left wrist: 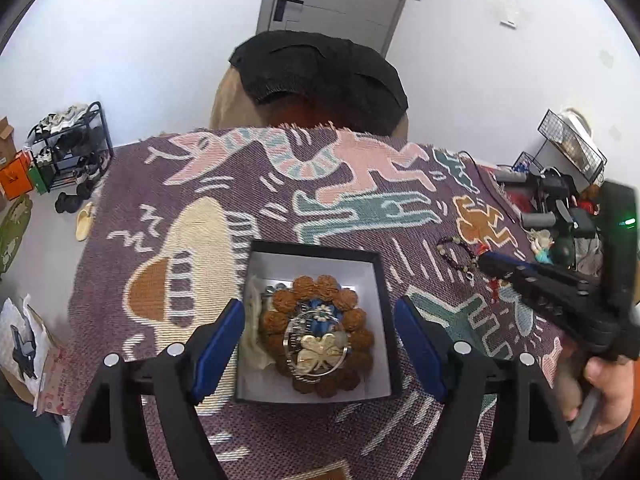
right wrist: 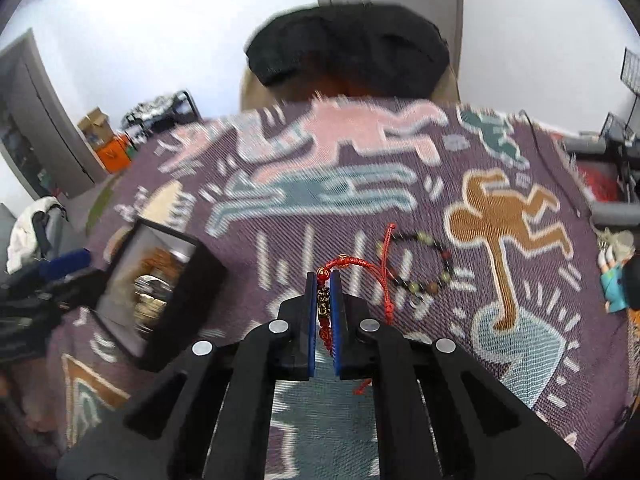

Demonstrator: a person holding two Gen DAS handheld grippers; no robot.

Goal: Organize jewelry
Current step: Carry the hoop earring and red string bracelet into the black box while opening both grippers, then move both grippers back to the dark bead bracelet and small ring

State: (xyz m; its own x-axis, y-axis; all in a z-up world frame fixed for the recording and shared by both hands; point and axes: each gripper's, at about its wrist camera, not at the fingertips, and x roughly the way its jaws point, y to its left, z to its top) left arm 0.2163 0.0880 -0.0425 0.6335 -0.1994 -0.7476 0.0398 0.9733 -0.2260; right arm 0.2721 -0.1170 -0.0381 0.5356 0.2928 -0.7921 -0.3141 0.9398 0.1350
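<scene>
A black box (left wrist: 382, 280) with a pale lining sits on the patterned purple cloth (left wrist: 280, 208). It holds a ring of brown beads (left wrist: 280, 300), a round clover pendant (left wrist: 318, 350) and other pieces. My left gripper (left wrist: 320, 312) stands open, its blue fingers on either side of the box. My right gripper (right wrist: 324, 276) is shut on a red cord bracelet (right wrist: 352, 262) with gold charms, lifted off the cloth. A dark beaded bracelet (right wrist: 444, 258) lies on the cloth just beyond it. The box (right wrist: 200, 276) shows at that view's left.
A chair with a black cushion (left wrist: 320, 72) stands at the table's far edge. Clutter of dark gear and a small figurine (left wrist: 560, 220) fills the right end of the table. A shoe rack (left wrist: 68, 144) and boxes sit on the floor at left. A hand (left wrist: 608, 388) holds the right gripper.
</scene>
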